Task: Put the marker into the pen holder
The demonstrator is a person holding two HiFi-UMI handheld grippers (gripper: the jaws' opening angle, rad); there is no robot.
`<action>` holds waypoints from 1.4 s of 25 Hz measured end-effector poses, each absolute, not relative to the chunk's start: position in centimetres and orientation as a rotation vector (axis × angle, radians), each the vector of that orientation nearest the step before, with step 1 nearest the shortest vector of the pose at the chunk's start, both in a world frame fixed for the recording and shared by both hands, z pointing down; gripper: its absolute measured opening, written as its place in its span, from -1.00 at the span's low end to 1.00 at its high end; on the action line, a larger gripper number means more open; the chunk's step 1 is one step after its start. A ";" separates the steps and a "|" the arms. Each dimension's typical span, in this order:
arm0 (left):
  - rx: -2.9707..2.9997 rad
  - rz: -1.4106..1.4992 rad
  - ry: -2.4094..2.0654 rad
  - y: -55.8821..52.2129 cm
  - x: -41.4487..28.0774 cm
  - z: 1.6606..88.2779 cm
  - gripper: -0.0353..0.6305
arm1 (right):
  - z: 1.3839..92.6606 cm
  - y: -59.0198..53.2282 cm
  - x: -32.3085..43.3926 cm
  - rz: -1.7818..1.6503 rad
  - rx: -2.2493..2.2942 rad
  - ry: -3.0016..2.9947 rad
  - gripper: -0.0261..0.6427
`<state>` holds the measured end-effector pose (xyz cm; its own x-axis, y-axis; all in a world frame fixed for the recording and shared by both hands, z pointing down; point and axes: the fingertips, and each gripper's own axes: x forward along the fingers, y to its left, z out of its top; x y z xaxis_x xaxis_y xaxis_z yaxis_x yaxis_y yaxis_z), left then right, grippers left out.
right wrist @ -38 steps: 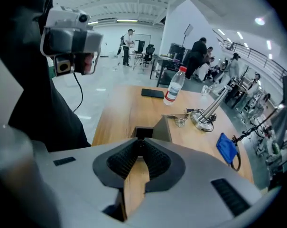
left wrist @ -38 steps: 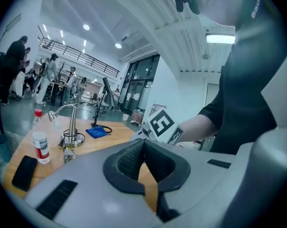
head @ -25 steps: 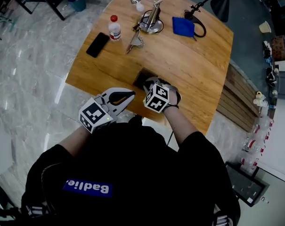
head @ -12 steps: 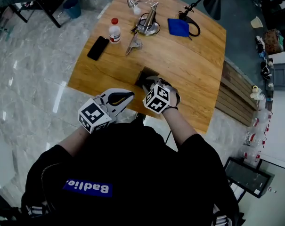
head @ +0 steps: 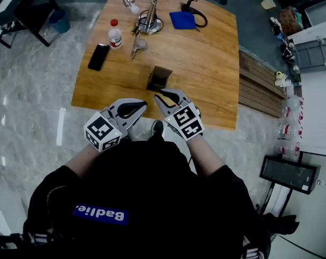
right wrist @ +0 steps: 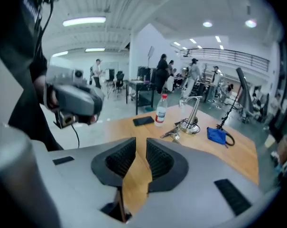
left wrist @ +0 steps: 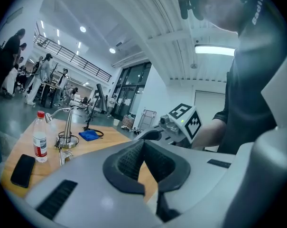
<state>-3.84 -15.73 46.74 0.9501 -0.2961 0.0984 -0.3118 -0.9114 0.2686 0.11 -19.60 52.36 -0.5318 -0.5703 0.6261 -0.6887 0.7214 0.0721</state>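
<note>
A dark brown pen holder (head: 159, 78) stands upright on the wooden table (head: 216, 74), near its front edge. I see no marker in any view; the holder's inside is too dark to read. My right gripper (head: 158, 95) hovers just in front of the holder, apart from it. Its jaws (right wrist: 141, 148) are a little open, with only table wood showing between the pads. My left gripper (head: 145, 103) hangs beside it at the table's front edge. Its pads (left wrist: 143, 146) meet at the tips and hold nothing.
At the table's far side stand a water bottle (head: 115, 34), a black phone (head: 98, 56), a metal desk lamp (head: 146, 16), keys (head: 137, 45) and a blue cloth (head: 182, 20) with a black cable. People stand in the hall behind.
My right gripper has drawn back from over the pen holder toward the person, so the holder now shows whole. The left gripper has barely moved.
</note>
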 end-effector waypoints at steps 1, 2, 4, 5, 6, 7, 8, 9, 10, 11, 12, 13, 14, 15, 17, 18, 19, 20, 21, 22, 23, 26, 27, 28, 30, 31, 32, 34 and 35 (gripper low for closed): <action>2.826 0.076 -0.442 -15.5 -3.7 46.6 -0.87 | 51.3 -18.9 0.2 0.294 0.997 -2.344 -0.71; 2.833 0.074 -0.436 -15.2 -3.6 46.4 -0.87 | 50.3 -18.3 0.2 0.336 1.035 -2.403 -0.71; 2.850 0.070 -0.422 -14.5 -2.9 45.8 -0.87 | 48.4 -17.0 0.4 0.401 1.084 -2.514 -0.72; 2.858 0.071 -0.416 -14.1 -2.5 45.6 -0.87 | 47.6 -16.4 0.6 0.431 1.099 -2.563 -0.73; 2.865 0.073 -0.412 -13.6 -2.1 45.4 -0.87 | 47.0 -15.7 0.8 0.459 1.111 -2.607 -0.75; 2.870 0.076 -0.412 -13.1 -1.6 45.1 -0.87 | 46.4 -15.0 1.1 0.486 1.119 -2.648 -0.77; 2.874 0.077 -0.414 -12.6 -1.1 44.8 -0.87 | 46.0 -14.3 1.5 0.510 1.122 -2.685 -0.80; 2.877 0.077 -0.421 -12.1 -0.6 44.5 -0.87 | 45.6 -13.6 1.9 0.532 1.122 -2.718 -0.82; 2.878 0.074 -0.430 -11.6 -0.1 44.2 -0.87 | 45.2 -13.0 2.4 0.550 1.117 -2.748 -0.85; 2.878 0.071 -0.441 -11.1 0.5 44.0 -0.87 | 44.9 -12.4 2.9 0.565 1.109 -2.777 -0.88; 2.874 0.068 -0.453 -10.6 1.1 43.8 -0.87 | 44.7 -11.9 3.5 0.578 1.100 -2.803 -0.90; 2.868 0.068 -0.465 -10.1 1.7 43.7 -0.87 | 44.4 -11.3 4.1 0.591 1.090 -2.828 -0.90; 2.860 0.070 -0.475 -9.5 2.2 43.7 -0.87 | 44.2 -10.7 4.6 0.601 1.081 -2.852 -0.90; 2.854 0.075 -0.483 -9.0 2.8 43.7 -0.87 | 44.0 -10.1 5.1 0.608 1.072 -2.876 -0.90; 2.851 0.095 -0.496 -7.9 3.8 43.9 -0.87 | 43.6 -9.0 6.1 0.611 1.067 -2.917 -0.90; 2.852 0.105 -0.505 -7.5 4.2 43.9 -0.87 | 43.5 -8.6 6.5 0.607 1.067 -2.933 -0.90; 2.852 0.113 -0.516 -7.3 4.6 43.9 -0.87 | 43.4 -8.2 6.8 0.597 1.063 -2.947 -0.90; 2.853 0.121 -0.530 -7.0 4.8 43.9 -0.87 | 43.4 -7.9 7.0 0.586 1.058 -2.958 -0.90; 2.854 0.129 -0.544 -6.9 5.0 43.9 -0.87 | 43.4 -7.6 7.2 0.579 1.051 -2.965 -0.90; 2.854 0.135 -0.557 -6.7 5.1 43.9 -0.87 | 43.5 -7.4 7.3 0.578 1.044 -2.971 -0.90; 2.854 0.139 -0.567 -6.6 5.2 43.9 -0.87 | 43.6 -7.2 7.4 0.581 1.039 -2.974 -0.90; 2.857 0.143 -0.582 -6.1 5.6 43.7 -0.87 | 43.7 -6.9 7.6 0.585 1.018 -2.976 -0.90; 2.857 0.145 -0.583 -5.9 5.8 43.7 -0.87 | 43.7 -6.8 7.6 0.581 1.008 -2.976 -0.90; 2.858 0.148 -0.585 -5.7 5.9 43.7 -0.87 | 43.7 -6.6 7.6 0.577 0.998 -2.977 -0.90; 2.860 0.152 -0.591 -5.5 6.0 43.7 -0.87 | 43.7 -6.4 7.5 0.565 0.976 -2.979 -0.90; 2.861 0.152 -0.594 -5.5 6.1 43.7 -0.87 | 43.7 -6.3 7.5 0.565 0.970 -2.977 -0.90; 2.862 0.151 -0.597 -5.5 6.1 43.7 -0.87 | 43.9 -6.3 7.5 0.570 0.969 -2.974 -0.90; 2.866 0.151 -0.602 -5.5 6.2 43.7 -0.87 | 44.1 -6.3 7.7 0.573 0.971 -2.967 -0.90; 2.867 0.153 -0.604 -5.5 6.2 43.7 -0.87 | 44.1 -6.4 7.7 0.571 0.971 -2.966 -0.90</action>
